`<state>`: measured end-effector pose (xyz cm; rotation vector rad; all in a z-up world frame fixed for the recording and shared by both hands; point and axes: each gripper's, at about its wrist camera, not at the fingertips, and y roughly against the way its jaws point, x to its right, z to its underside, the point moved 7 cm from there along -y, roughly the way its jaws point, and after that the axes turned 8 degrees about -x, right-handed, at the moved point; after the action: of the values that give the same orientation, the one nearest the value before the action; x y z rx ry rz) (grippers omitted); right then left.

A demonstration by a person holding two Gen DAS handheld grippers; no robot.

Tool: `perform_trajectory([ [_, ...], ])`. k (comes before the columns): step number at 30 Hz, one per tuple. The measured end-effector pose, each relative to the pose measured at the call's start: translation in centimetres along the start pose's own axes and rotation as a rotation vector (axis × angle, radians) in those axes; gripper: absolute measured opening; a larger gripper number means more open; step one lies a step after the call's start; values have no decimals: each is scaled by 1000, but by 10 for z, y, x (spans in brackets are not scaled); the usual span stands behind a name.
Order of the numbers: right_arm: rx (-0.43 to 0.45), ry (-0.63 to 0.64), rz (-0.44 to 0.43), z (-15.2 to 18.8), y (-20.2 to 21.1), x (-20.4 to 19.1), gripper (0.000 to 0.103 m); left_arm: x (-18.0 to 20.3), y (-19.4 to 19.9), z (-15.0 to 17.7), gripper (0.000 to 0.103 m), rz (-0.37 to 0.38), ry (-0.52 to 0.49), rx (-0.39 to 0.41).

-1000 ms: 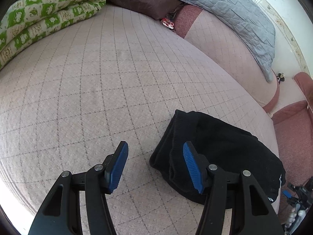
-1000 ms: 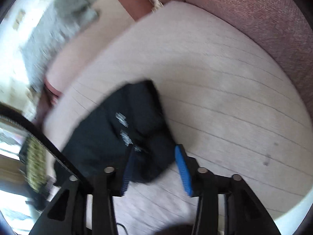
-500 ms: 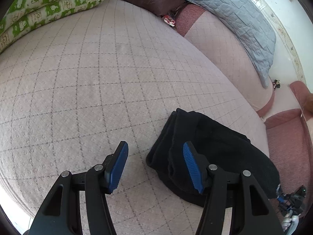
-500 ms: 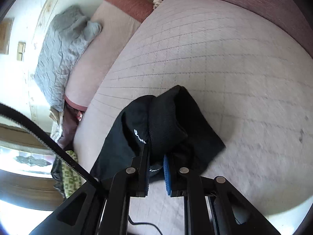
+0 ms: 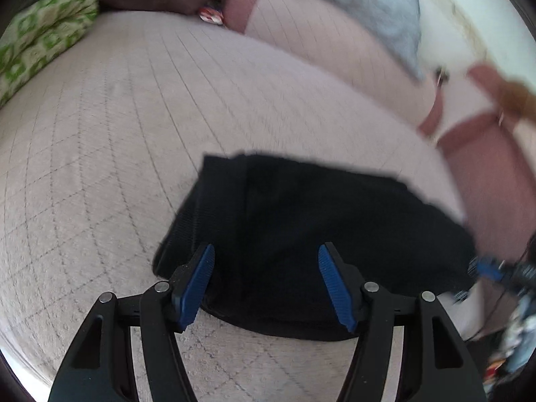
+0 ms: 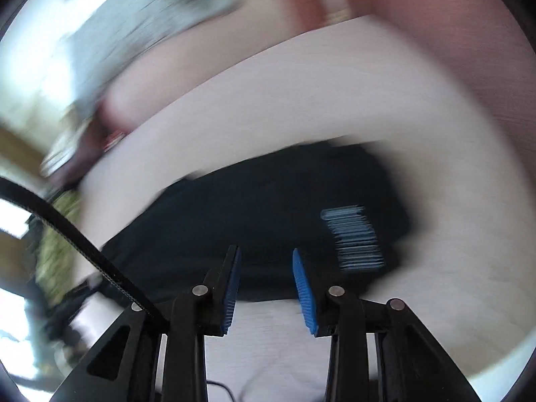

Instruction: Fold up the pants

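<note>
Green quilt (image 5: 40, 37), grey blanket (image 5: 378, 10)

A wide bed covered in a pale pink quilted spread with a dark diamond grid (image 5: 140, 140) carries everything here. A folded bundle of black knit pants (image 5: 318, 221) lies flat on the spread near its front edge, and well beyond the pants, at the far left of the bed, rests a rolled green-and-cream patterned quilt (image 5: 40, 43). In the right wrist view, the same black bundle (image 6: 254, 207) lies on the pale cover (image 6: 335, 100), heavily blurred.
</note>
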<state>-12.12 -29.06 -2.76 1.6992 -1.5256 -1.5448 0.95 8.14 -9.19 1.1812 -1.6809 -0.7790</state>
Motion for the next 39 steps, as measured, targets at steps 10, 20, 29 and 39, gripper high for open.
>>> perform_trajectory([
  [10,-218,53,-112,58,-110,-60,22,-27,6,6,64,-46,56,-5],
  [20,-114,89,-86,84,-84,-52,21,-21,23,13,64,11,57,49],
  [29,-63,94,-76,54,-106,-81,40,-36,12,10,64,-42,135,10],
  [39,-71,251,-38,80,-121,-90,62,-65,30,9,64,30,250,54],
])
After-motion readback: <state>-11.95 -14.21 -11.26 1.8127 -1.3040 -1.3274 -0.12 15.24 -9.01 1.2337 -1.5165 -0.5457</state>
